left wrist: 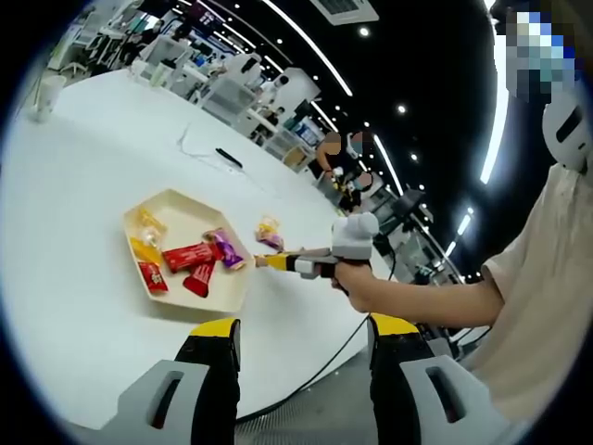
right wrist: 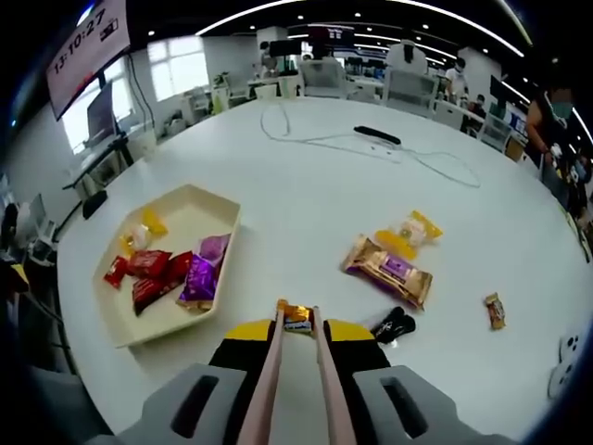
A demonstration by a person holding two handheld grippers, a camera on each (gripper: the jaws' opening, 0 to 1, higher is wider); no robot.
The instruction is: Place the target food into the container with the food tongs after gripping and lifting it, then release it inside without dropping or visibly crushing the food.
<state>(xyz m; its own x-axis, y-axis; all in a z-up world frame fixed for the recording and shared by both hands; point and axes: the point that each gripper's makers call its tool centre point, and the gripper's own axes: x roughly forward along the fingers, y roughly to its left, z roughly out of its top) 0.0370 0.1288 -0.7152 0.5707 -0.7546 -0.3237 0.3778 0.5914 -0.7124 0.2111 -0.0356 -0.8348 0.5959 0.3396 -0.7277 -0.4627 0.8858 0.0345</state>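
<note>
My right gripper [right wrist: 298,332] is shut on a pair of copper-coloured food tongs [right wrist: 269,380]. At the tong tips sits a small gold-wrapped candy [right wrist: 296,318], low over the white table [right wrist: 306,176]. The cream hexagonal tray [right wrist: 219,206] lies to the left with several wrapped snacks in it, red ones [right wrist: 148,271] and a purple one [right wrist: 202,272]. In the left gripper view, a hand holds the right gripper [left wrist: 278,262] just beside the tray's [left wrist: 181,201] near right edge. My left gripper [left wrist: 304,329] hangs open and empty above the table's rim.
A purple-and-gold packet [right wrist: 387,269], a yellow packet [right wrist: 412,230], a small candy [right wrist: 494,311] and a black object [right wrist: 394,324] lie right of the tongs. A cable [right wrist: 371,144] and a black pen-like thing [right wrist: 378,135] lie farther back. People and desks stand beyond the table.
</note>
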